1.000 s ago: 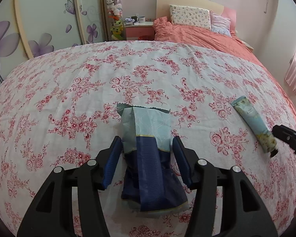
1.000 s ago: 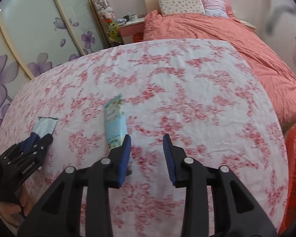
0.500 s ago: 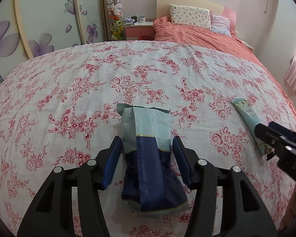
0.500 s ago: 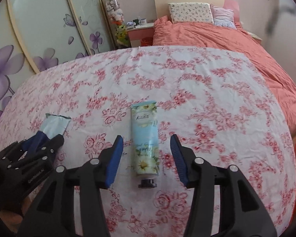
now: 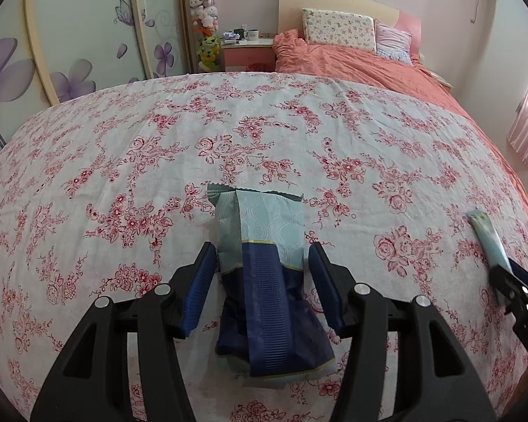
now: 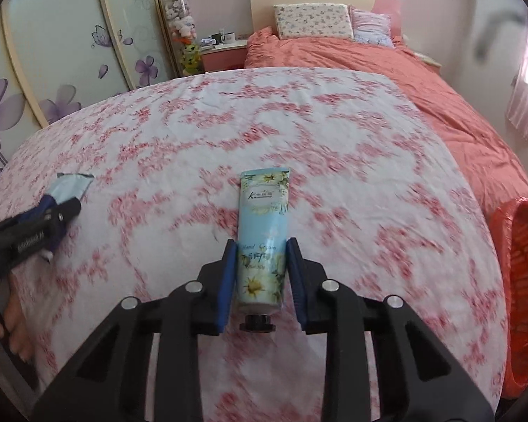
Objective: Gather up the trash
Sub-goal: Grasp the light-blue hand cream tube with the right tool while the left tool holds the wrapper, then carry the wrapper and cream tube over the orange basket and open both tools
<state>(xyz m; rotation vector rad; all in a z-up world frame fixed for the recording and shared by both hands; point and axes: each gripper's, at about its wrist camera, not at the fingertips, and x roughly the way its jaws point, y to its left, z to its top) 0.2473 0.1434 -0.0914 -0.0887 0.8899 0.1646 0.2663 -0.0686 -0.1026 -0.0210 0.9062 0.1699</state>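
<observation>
On the left, the left gripper (image 5: 262,274) hangs over a crinkled wrapper (image 5: 269,274), pale teal at its far end and dark blue nearer the camera, lying flat on the flowered bedspread (image 5: 228,133). Its blue fingers (image 5: 199,292) stand on either side of the wrapper's dark part, and a strip of cloth shows between each pad and the foil, so they are released, not pinching. They have just eased a little wider, with the wrapper between them. That straddling stance looks like a set-up for closing across the wrapper's narrow width. No print on the wrapper can be read; it shows only a wavy line pattern and a thin yellow band.

To the right, the right gripper (image 6: 261,263) has the hand cream tube (image 6: 262,232) between its fingers (image 6: 227,277), cap toward the camera and crimped end away from it. The fingers have just been closing, and the pads now meet the tube's sides low on its body, just ahead of the black cap (image 6: 257,323): grasping the tube, I judge, while it rests on the bedspread. The lower body is probably the firmest place to squeeze. Its label reads "Hand Cream" below an oval logo beginning with K, the rest too small, among white daisies.

Right of those fingers, past the bed's edge, stands an orange basket (image 6: 521,299), the likely bin.
</observation>
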